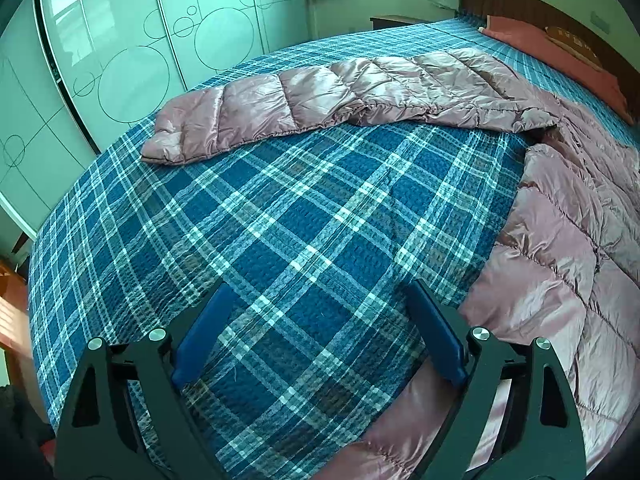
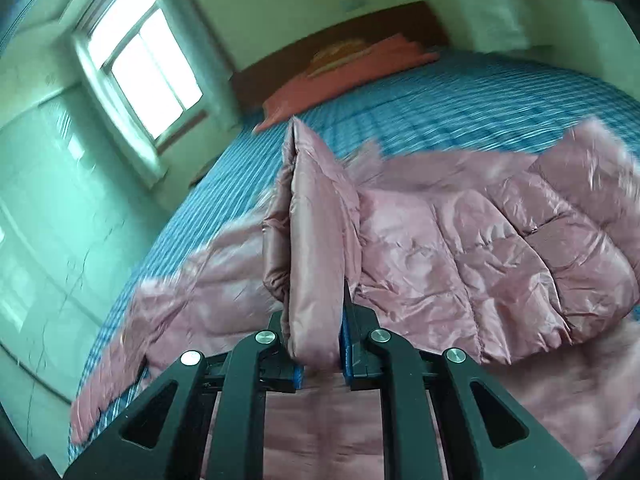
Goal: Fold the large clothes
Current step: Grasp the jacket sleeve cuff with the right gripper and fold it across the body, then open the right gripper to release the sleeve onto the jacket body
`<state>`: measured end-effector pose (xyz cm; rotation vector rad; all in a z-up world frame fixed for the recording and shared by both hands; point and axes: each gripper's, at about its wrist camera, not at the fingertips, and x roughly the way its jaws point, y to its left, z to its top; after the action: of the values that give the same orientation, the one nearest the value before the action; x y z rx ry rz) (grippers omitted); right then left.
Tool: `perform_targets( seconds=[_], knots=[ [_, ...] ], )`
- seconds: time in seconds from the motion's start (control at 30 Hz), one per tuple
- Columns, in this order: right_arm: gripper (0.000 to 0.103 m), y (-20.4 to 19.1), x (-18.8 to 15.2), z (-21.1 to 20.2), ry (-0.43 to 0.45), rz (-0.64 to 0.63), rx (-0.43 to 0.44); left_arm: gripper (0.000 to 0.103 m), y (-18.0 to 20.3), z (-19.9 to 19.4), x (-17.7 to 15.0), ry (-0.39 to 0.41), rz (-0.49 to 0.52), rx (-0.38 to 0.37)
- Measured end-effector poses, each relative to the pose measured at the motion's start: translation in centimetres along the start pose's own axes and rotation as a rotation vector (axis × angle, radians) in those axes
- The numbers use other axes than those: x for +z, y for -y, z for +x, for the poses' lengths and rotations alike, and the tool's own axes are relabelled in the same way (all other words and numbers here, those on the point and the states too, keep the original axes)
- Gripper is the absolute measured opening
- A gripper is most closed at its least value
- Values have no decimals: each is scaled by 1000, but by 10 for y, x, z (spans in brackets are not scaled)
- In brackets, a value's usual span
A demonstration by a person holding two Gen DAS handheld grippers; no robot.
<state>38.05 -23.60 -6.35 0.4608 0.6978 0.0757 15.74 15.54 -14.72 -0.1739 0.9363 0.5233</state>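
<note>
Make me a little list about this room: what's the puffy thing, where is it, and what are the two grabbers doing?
garment: pink puffer jacket, spread on the bed
sleeve: one sleeve stretched flat across the bedspread
bed cover: blue plaid bedspread
left gripper: open, fingers wide apart over bare bedspread, holding nothing
right gripper: shut on a raised fold of the jacket
pillow: reddish pillow by the headboard
picture sharpness: right wrist view is blurred
</note>
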Motion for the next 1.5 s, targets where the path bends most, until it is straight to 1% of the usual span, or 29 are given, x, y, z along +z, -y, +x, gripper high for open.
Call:
perform_targets(
  seconds=[0.13,0.27,0.4,0.5,0.53,0.57,0.6,0.63,0.73,0.77,0.83,0.9,0.93,0.97,1.03,1.13,1.17,1.23,1.27,1.33,1.4,1.43,1.5],
  knots=[
    [14,-34,-20,27,-77,-60,30,90,-3,3,-2,3,-9,-6],
    [14,-54,-38,42,-142,-110,52,91,-5,5,-3,5,-13,-10],
    [15,-70,-50,61,-222,-168,50,92,-6,8,-4,5,-16,-12],
    [23,-77,-57,69,-246,-192,41,92,-5,7,-3,4,-14,-11],
    [33,-79,-57,69,-247,-194,51,92,-5,6,-2,3,-14,-11],
    [50,-80,-58,66,-249,-193,78,92,-6,7,-3,3,-15,-12],
    [57,-82,-59,61,-247,-193,95,92,-5,6,-3,3,-15,-13],
    [61,-85,-60,51,-235,-199,115,92,-5,6,-3,3,-15,-13],
    [61,-84,-57,21,-199,-215,152,92,-5,7,-3,4,-15,-12],
    [61,-78,-53,7,-176,-214,156,92,-6,8,-3,4,-15,-12],
    [61,-55,-41,-18,-128,-212,119,92,-6,8,-4,4,-15,-13],
    [61,-24,-26,-37,-84,-199,43,92,-5,7,-3,5,-13,-9],
    [59,-3,-17,-44,-67,-189,-15,92,-5,8,-4,6,-12,-8],
    [55,18,-8,-48,-54,-174,-78,92,-5,9,-4,7,-11,-6],
    [54,61,5,-51,-42,-124,-207,92,-4,10,-4,8,-10,-4],
    [53,111,7,-41,-63,-101,-378,92,-5,10,-4,8,-9,-4],
    [52,119,4,-34,-82,-100,-407,92,-5,9,-4,8,-9,-5],
    [52,135,-6,-18,-139,-99,-420,92,-4,9,-4,9,-6,0],
    [52,136,-9,-14,-141,-116,-415,92,-4,11,-4,9,-4,3],
    [52,130,-3,-16,-149,-131,-421,93,-3,9,-3,8,-4,3],
    [52,126,9,-20,-122,-112,-396,93,-3,9,-3,9,-5,2],
    [52,126,19,-20,-97,-93,-397,93,-2,10,-3,9,-4,3],
    [52,128,28,-14,-88,-70,-398,93,-3,10,-3,10,-2,6]
  ],
)
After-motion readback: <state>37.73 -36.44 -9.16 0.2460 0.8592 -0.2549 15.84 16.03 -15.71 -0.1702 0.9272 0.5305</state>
